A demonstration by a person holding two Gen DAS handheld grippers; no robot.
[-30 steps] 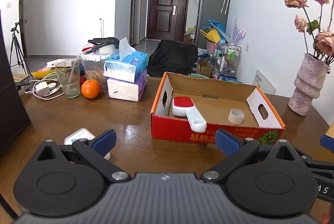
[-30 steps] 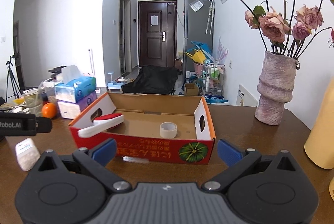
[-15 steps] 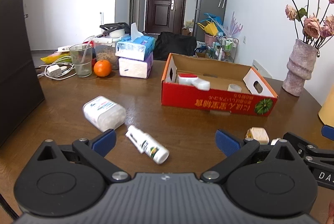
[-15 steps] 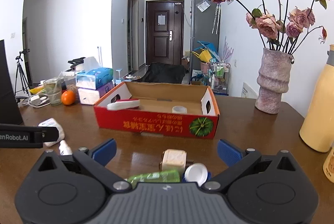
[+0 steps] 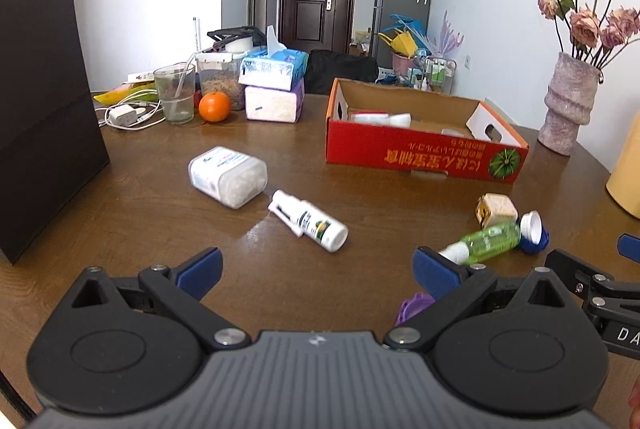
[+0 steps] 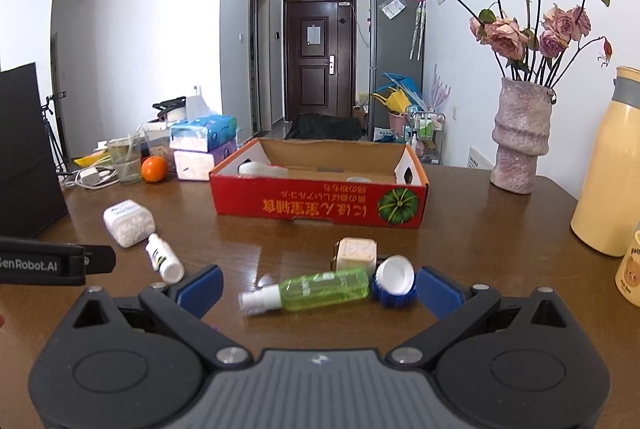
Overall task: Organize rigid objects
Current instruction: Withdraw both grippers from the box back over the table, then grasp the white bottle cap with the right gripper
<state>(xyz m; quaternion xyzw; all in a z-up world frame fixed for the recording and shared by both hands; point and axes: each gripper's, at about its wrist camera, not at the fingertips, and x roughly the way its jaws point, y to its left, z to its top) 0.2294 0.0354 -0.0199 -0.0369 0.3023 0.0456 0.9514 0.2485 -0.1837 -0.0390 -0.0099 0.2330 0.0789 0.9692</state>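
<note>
My left claw [image 5: 316,269] and right claw [image 6: 318,287] both gape wide, holding nothing. The green spray bottle [image 6: 316,291] lies on the desk [image 6: 480,249] between my right fingers, near the red box [image 6: 320,203]; the white bottle [image 5: 308,221] lies left of it.

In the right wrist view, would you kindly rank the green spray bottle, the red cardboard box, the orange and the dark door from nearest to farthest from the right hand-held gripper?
1. Green spray bottle, lying between the right hand-held gripper fingers.
2. Red cardboard box, mid-table, straight ahead.
3. Orange, far left of the table, beside the glass.
4. Dark door, across the room.
</note>
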